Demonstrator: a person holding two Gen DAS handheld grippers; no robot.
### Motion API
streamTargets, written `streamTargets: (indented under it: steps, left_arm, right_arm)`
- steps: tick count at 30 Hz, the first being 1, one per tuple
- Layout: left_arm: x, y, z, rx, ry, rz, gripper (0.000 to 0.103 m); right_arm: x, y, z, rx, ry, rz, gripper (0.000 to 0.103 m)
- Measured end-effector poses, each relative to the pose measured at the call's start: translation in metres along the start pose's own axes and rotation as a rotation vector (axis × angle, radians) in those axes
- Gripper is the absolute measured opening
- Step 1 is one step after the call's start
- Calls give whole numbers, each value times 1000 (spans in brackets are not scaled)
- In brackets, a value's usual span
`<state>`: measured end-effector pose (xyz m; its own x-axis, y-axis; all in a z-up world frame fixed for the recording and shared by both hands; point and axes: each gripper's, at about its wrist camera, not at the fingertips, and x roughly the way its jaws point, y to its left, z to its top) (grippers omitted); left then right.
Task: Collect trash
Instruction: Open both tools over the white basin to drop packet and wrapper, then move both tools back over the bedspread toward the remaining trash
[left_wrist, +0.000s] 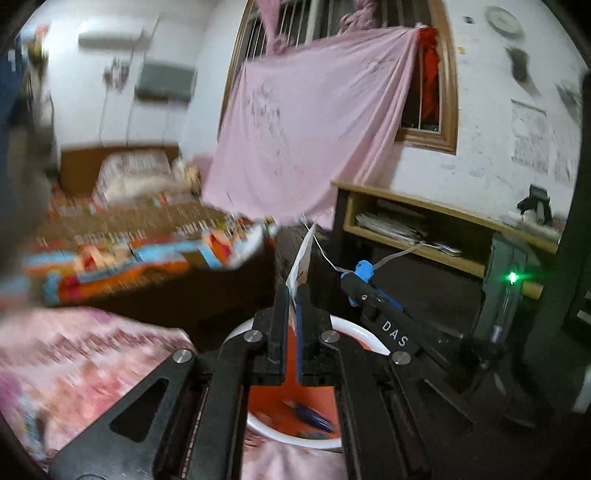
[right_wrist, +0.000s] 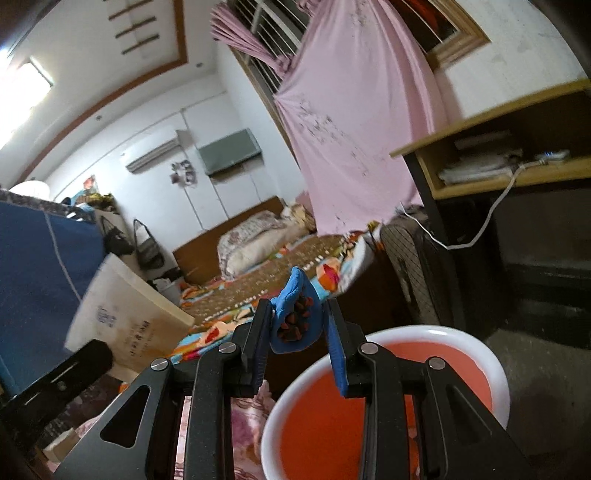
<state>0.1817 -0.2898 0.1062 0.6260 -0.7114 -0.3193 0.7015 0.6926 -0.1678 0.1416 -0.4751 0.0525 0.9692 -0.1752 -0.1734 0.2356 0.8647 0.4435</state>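
Observation:
My left gripper (left_wrist: 294, 291) is shut on a thin white wrapper (left_wrist: 301, 262) that sticks up between its fingers, above an orange bin with a white rim (left_wrist: 364, 331). A dark blue wrapper (left_wrist: 310, 415) lies inside the bin. My right gripper (right_wrist: 297, 317) is closed on a crumpled blue wrapper with dark red spots (right_wrist: 295, 317), held at the left rim of the same bin (right_wrist: 443, 334). The right gripper also shows in the left wrist view (left_wrist: 360, 271), to the right of my left gripper, with the blue wrapper at its tip.
A pink floral bedspread (left_wrist: 85, 358) lies under and left of the bin. A bed with a colourful quilt (left_wrist: 140, 240) is beyond. A wooden desk (left_wrist: 424, 210) stands at the right with a white cable (right_wrist: 491, 218). A white book (right_wrist: 125, 321) is at the left.

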Motion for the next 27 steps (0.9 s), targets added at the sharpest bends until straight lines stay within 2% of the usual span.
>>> streamTargets:
  steps: [3,5,8,9,16,22,24,26,27]
  left_arm:
    - [16,2,-4,-54,57,-14,0]
    - [25,7,-7,-96,96,-23,0]
    - [27,13,-15,-133,122,-11,1]
    - [24,14,-17,-139,123,-5,4]
    - [3,30,-21,-161,88,68,12]
    - [-24,49,-21,-166,12,165,28]
    - [-35,56,-22,-165,-14,205,36]
    - [-48,62,-23,-161,-44,246,39]
    - [-53,65,-23,-158,-56,263,42]
  right_arm:
    - [6,-8,-2,21,37,-15,30]
    - [9,-11,-2,32,57,-25,37]
    - [10,-15,-4,46,73,-29,39]
    - [10,-15,-4,48,76,-30,40]
    - [11,-5,-7,16,79,-12,44]
    - [5,21,-10,-64,38,49,50]
    - [1,31,-11,-90,16,75,54]
    - [-3,41,-12,-108,-3,104,68]
    - [-6,47,-13,-121,-20,124,71]
